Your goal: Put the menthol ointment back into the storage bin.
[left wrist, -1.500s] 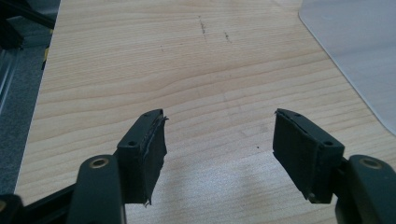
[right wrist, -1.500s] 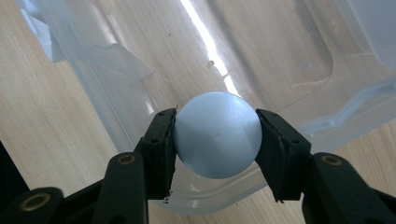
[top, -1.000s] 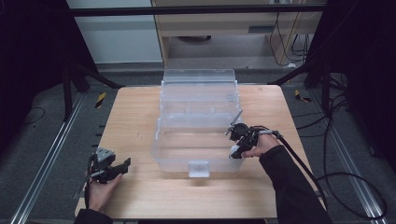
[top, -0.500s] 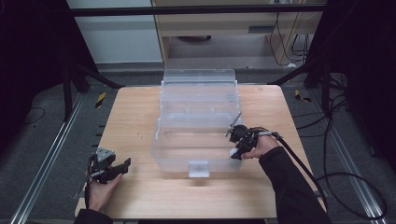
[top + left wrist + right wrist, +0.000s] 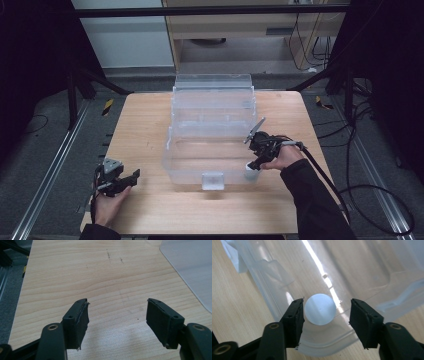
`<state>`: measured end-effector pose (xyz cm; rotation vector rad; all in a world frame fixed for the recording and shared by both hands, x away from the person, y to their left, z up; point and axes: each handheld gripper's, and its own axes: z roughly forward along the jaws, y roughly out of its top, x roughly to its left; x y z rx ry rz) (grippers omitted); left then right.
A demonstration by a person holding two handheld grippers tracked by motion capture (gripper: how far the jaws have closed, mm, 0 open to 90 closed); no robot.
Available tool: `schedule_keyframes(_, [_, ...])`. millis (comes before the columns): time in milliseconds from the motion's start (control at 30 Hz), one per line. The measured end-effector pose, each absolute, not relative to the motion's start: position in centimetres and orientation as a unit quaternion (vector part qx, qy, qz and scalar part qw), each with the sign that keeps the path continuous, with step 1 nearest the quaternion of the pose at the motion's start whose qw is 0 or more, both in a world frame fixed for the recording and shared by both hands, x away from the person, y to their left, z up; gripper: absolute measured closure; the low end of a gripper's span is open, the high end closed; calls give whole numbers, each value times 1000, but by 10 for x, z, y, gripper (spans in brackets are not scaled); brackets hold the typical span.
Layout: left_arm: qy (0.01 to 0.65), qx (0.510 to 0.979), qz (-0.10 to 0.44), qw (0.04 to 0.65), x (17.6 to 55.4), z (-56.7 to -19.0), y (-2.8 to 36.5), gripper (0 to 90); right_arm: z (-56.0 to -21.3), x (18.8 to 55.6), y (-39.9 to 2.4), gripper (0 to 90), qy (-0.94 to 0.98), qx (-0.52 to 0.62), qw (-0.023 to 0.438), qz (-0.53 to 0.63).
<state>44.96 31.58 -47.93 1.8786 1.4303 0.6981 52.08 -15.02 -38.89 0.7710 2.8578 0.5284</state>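
A: Right hand-held gripper (image 5: pixel 325 322): jaws have just been opening. A white round object (image 5: pixel 320 309), a ball or a cap, sits between them, touching the left pad or nearly so, with a clear gap to the right pad. Released, I judge.

B: Where does it lie?

A: Directly ahead of those jaws, inside the near right corner of the clear plastic storage bin (image 5: pixel 212 132), on its floor. From above, the gripper (image 5: pixel 253 159) dips over the bin's rim, and the white object (image 5: pixel 251 171) shows just below it.

B: The left?

A: Left hand-held gripper (image 5: pixel 117 317): jaws wide apart, nothing between them, only bare worktop (image 5: pixel 100 272) ahead; one bin corner lies farther off to its right. From above it (image 5: pixel 125 180) rests low on the worktop, well apart from the bin.

B: Progress?

A: The object looks delivered into the bin; what's left is probably withdrawing. The lid stands open behind.

B: Doubts?

A: I can't say whether the object is a ball or a flat disc. The clear walls blur the bin's interior.
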Motion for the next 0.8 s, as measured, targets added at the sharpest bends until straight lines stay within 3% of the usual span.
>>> schedule_keyframes(300, [546,722,265,333,449,-479,315,329,-368,502,-174,296,901,296,134,287])
schedule_keyframes(400, [545,723,263,334,449,-480,315,323,-366,494,-192,201,867,338,146,336])
schedule_keyframes(800, [543,722,268,335,448,-480,315,292,-385,471,-242,144,787,408,194,420])
